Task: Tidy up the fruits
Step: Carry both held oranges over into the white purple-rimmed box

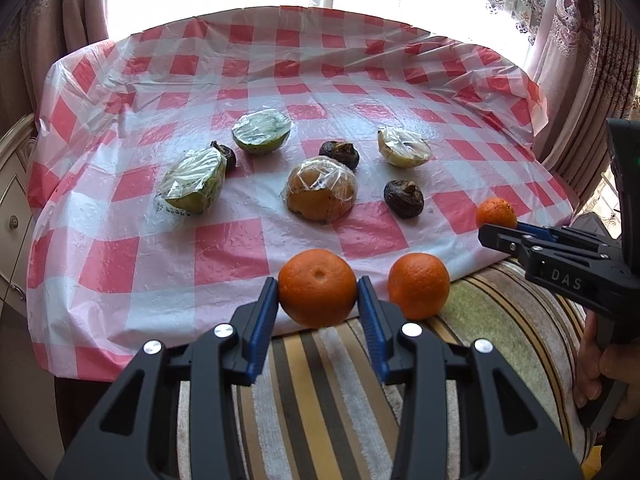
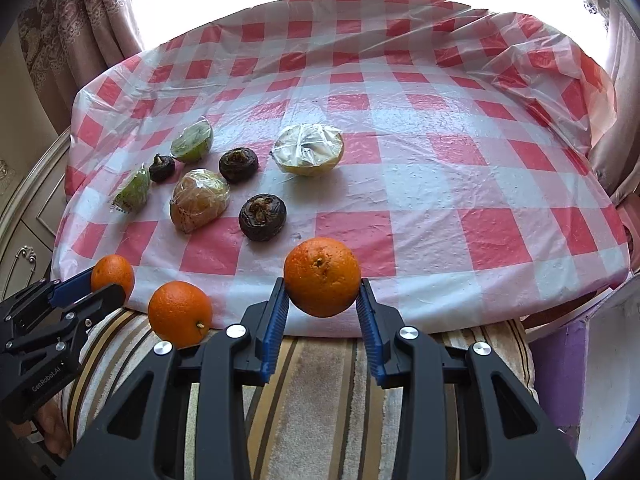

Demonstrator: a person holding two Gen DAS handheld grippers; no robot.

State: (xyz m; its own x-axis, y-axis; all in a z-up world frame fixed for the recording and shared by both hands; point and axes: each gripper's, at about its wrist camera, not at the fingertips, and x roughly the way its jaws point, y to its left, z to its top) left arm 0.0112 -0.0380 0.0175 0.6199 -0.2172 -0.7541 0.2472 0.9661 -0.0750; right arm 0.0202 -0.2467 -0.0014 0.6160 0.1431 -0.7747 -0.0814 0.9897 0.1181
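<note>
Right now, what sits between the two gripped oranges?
A third loose orange on the striped cushion, between the left gripper's orange and the right gripper's orange; right wrist view.

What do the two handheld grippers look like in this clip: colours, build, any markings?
Both are black plastic with ribbed blue pads and silver pivot screws. The left gripper reads "GenRobot.AI" on its side; the right gripper reads "DAS". No cables or sleeves show.

hand (image 1: pixel 600 380): cut off by frame edge | wrapped fruit (image 2: pixel 134 190): kind indeterminate under film | dresser (image 1: pixel 12 208): left of table, mostly out of frame
</note>
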